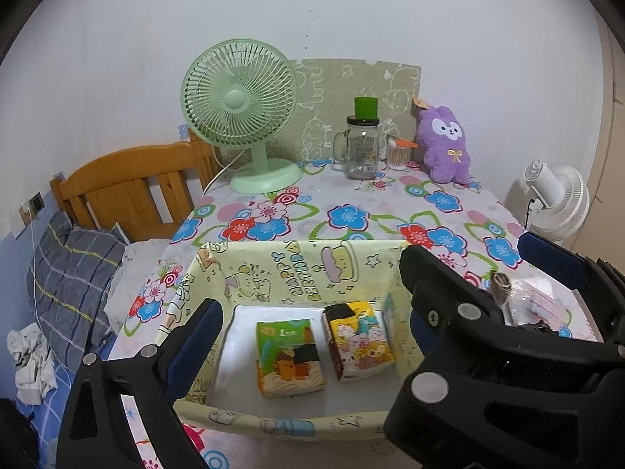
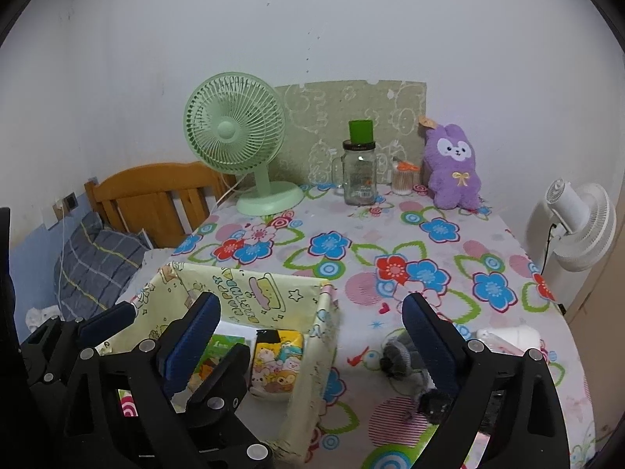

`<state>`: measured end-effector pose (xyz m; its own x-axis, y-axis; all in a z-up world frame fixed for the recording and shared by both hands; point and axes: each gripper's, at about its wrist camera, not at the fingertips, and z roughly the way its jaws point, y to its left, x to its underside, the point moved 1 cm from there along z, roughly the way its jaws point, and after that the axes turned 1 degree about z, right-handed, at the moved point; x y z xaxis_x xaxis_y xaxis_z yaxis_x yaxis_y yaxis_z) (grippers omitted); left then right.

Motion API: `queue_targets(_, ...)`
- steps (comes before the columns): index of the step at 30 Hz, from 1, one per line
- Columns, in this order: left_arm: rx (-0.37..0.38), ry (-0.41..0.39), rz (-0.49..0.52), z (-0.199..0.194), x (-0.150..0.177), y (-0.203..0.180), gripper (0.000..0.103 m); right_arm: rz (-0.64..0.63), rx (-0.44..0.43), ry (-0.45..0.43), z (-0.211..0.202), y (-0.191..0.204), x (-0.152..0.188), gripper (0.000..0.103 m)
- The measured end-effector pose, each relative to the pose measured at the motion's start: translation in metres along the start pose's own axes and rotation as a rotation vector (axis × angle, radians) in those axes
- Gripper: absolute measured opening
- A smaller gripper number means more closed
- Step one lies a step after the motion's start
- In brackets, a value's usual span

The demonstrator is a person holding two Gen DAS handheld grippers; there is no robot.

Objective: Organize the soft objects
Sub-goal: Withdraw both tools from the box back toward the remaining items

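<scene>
A box (image 1: 273,273) lined with yellow cartoon paper stands on the flowered table. Two tissue packs lie inside it: a green and orange one (image 1: 289,355) and a yellow cartoon one (image 1: 359,340). My left gripper (image 1: 312,312) hovers open above the box, with nothing between its fingers. My right gripper (image 2: 310,305) is open too, over the box's right wall (image 2: 324,336), and holds nothing. A grey soft item (image 2: 398,355) and a white and pink packet (image 2: 508,340) lie on the cloth right of the box. A purple plush rabbit (image 2: 453,168) sits against the wall.
A green desk fan (image 1: 238,109), a glass jar with a green cap (image 1: 361,148) and a small pot of cotton swabs (image 1: 398,154) stand at the back of the table. A wooden bed with a checked pillow (image 1: 74,269) is on the left, a white fan (image 2: 582,226) on the right.
</scene>
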<state>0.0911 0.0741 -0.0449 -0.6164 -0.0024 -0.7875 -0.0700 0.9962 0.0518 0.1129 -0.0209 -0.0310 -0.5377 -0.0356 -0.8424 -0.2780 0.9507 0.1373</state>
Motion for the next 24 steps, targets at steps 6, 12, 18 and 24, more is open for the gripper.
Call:
queue_targets(6, 0.007, -0.022, 0.012, -0.01, 0.0, -0.015, 0.098, 0.005, 0.01, -0.016, -0.015, -0.012, 0.001, 0.096)
queue_targets(12, 0.022, -0.039, 0.013, -0.019, 0.0, -0.029, 0.098, 0.001, 0.027, -0.037, -0.029, -0.026, 0.001, 0.096)
queue_targets(18, 0.037, -0.057, 0.013, -0.028, 0.001, -0.042, 0.098, -0.006, 0.045, -0.057, -0.043, -0.038, 0.002, 0.096)
queue_targets(24, 0.058, -0.07, 0.015, -0.034, 0.003, -0.056, 0.098, -0.005, 0.063, -0.075, -0.056, -0.05, 0.005, 0.096)
